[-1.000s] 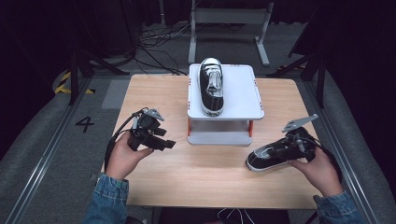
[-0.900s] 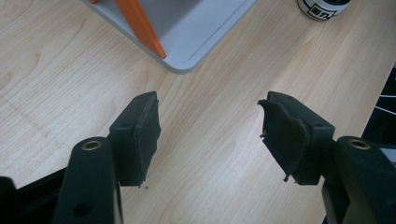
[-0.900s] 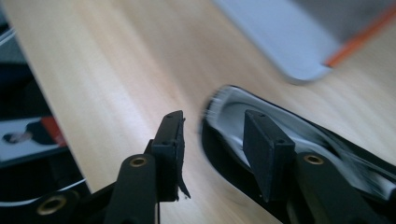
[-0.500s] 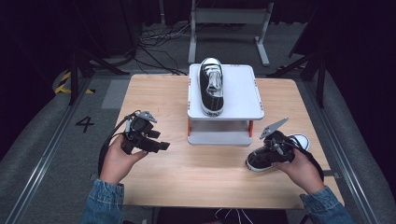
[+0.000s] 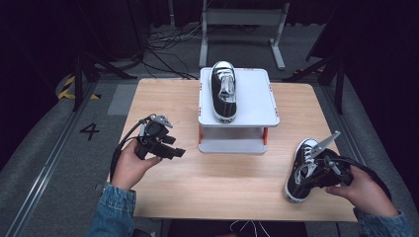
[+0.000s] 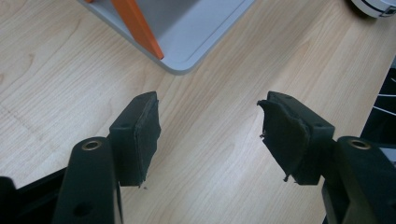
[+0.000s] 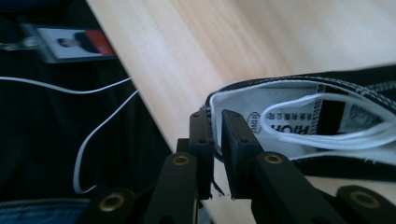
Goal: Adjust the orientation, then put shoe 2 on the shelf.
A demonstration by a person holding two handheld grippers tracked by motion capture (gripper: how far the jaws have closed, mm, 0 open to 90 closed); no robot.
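Your right tongs (image 5: 316,174) are pinching the black-and-white sneaker (image 5: 300,170) by the rim of its heel opening: in the right gripper view one jaw sits outside the collar and the other inside it, against the white lining (image 7: 261,105), with the two jaws drawn nearly together on the thin wall of the shoe. They have just been closing, and the collar is caught between them. That sneaker lies near the right front corner of the worktop (image 5: 222,182), its toe pointing away from you and its heel toward the front edge, close to your right hand (image 5: 363,190). A white lace loops across the shoe's opening in the right gripper view, and beyond the worktop's edge a white cable hangs over the dark floor. Your left tongs (image 5: 170,150) are spread wide with nothing between them; in the left gripper view the two black pads (image 6: 140,135) stand well apart above bare wood, aimed toward the corner of the grey stand (image 5: 269,106). That stand is a two-level platform with orange posts, set at the middle of the worktop's far half, and a second sneaker (image 5: 224,90) rests on its top plate, toe pointing away from you. Your left hand (image 5: 131,165) holds its gripper just left of the stand, well apart from the right one.
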